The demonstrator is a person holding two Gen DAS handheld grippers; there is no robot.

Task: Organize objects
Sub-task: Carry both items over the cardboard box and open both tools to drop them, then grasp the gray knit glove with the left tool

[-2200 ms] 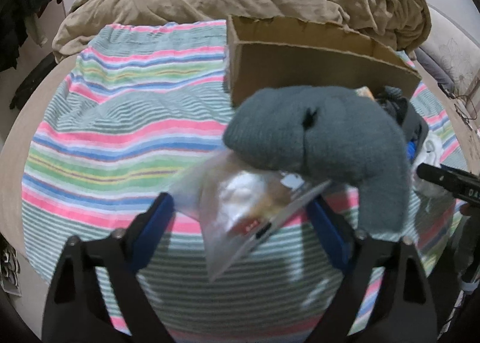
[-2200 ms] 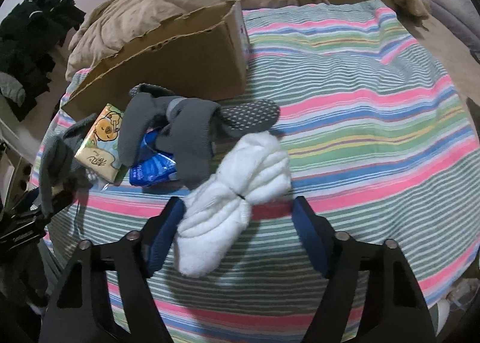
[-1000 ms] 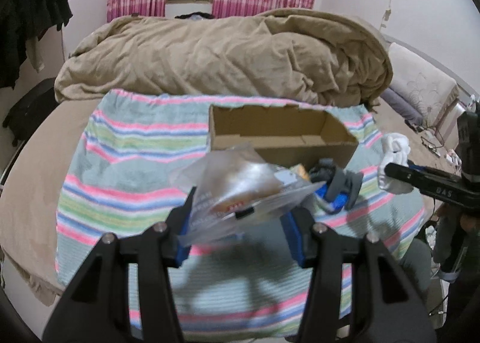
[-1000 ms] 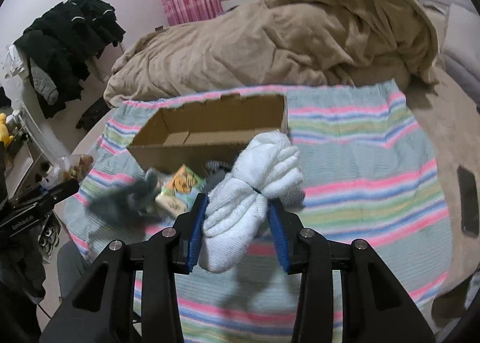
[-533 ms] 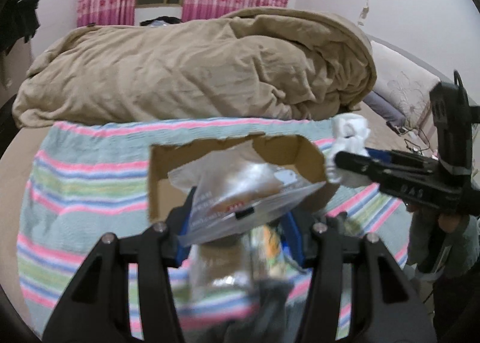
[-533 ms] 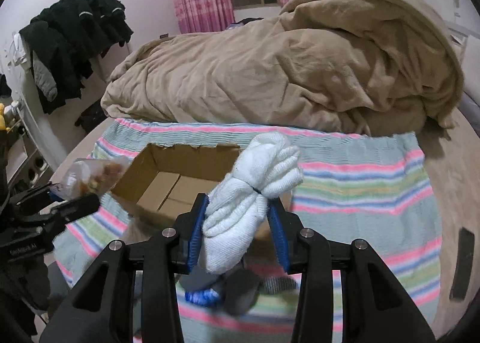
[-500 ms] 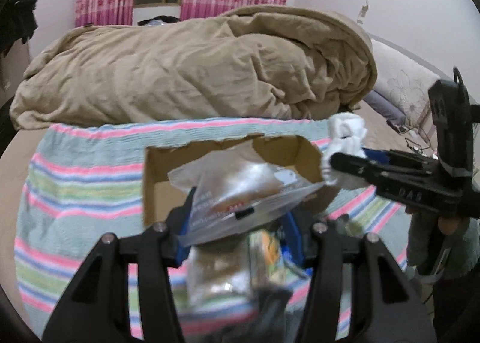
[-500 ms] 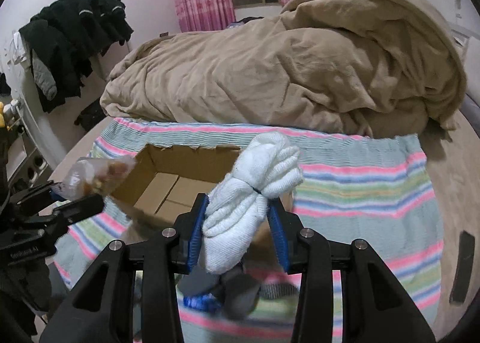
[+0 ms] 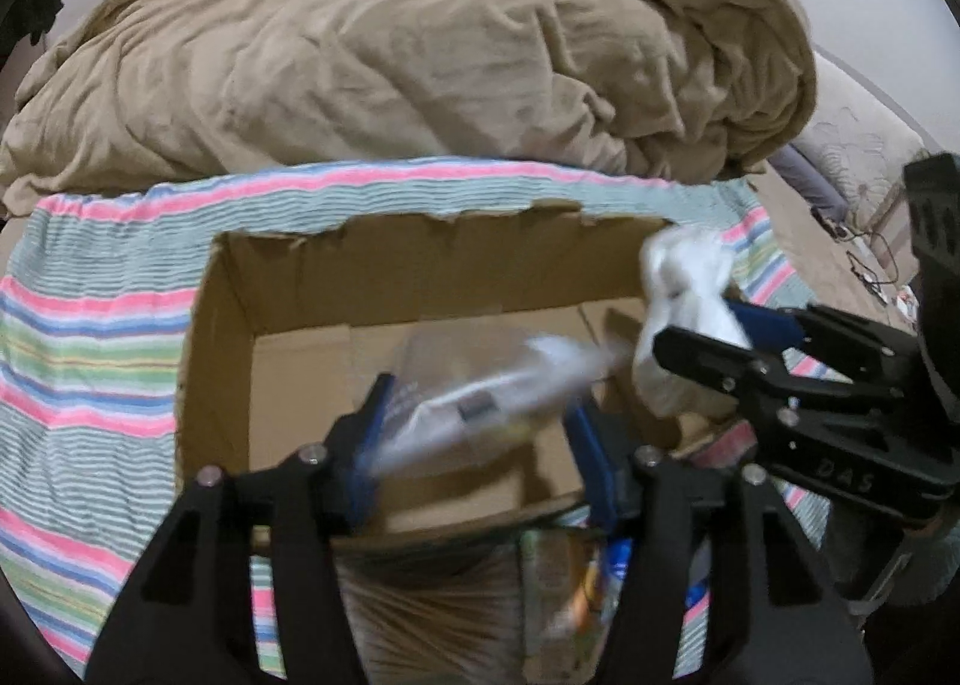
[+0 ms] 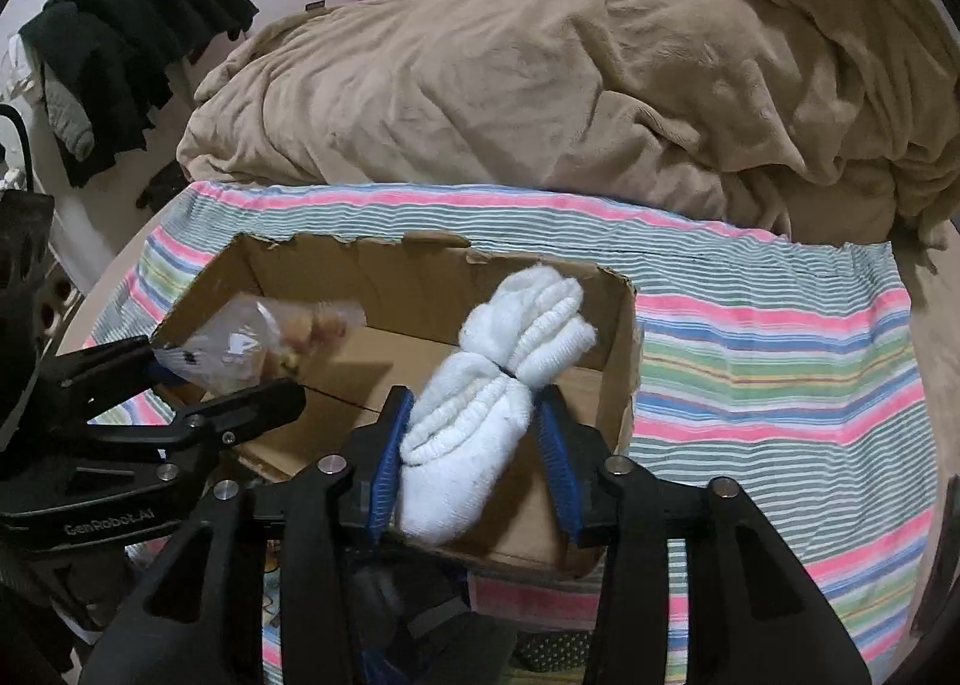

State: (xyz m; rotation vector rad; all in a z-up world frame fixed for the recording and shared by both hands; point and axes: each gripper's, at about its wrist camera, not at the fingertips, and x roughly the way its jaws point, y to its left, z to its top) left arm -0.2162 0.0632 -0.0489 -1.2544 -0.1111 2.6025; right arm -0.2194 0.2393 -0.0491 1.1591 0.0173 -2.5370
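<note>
A clear plastic bag (image 9: 480,391) is pinched between the blue pads of the left gripper (image 9: 480,445), its fingers closed to a narrow gap on the bag's lower edge. The bag is held above the open cardboard box (image 9: 312,325), over the near part of its interior; its outline is blurred in the left wrist view. From the right wrist view the same bag (image 10: 258,349) is seen over the box's left end, with something orange-brown visible inside it.

A rolled white sock bundle (image 10: 486,403) is clamped by the right gripper (image 10: 474,463), fingers drawn in snugly against its lower half. The bundle is held over the right end of the box (image 10: 618,361), tilted up and to the right. In the left wrist view the bundle (image 9: 684,277) is seen at the box's right end.

The box is set on a striped cloth (image 10: 780,361), and a tan blanket (image 10: 570,79) is heaped behind it. Dark clothes (image 10: 132,25) are hung at the left wall.
</note>
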